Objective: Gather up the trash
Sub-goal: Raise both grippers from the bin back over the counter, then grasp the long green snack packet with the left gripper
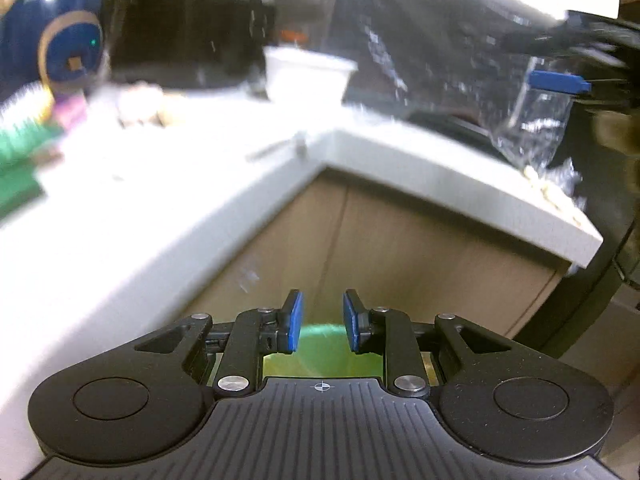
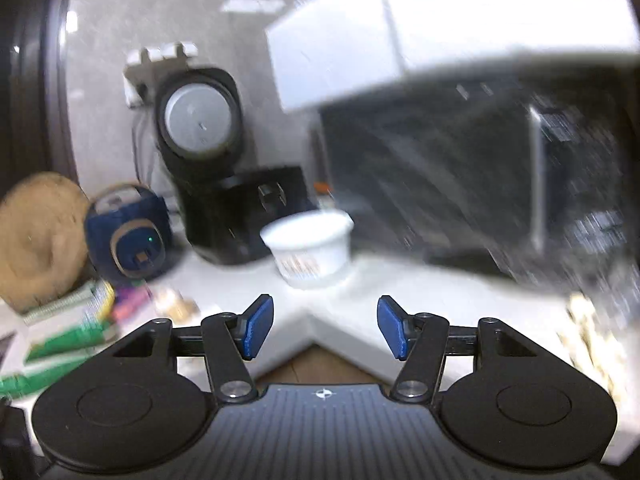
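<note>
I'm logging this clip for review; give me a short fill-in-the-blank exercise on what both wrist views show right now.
1. The pads on both grippers' jaws are ____ in colour.
2. The white cup stands on the ____ countertop.
3. Between the jaws of the right gripper there is ____.
4. Below the left gripper, a ____ container shows.

Missing words: blue; white; nothing; green

Home kitchen – white counter [image 1: 168,200], rice cooker [image 2: 128,232], microwave [image 2: 460,176]
</note>
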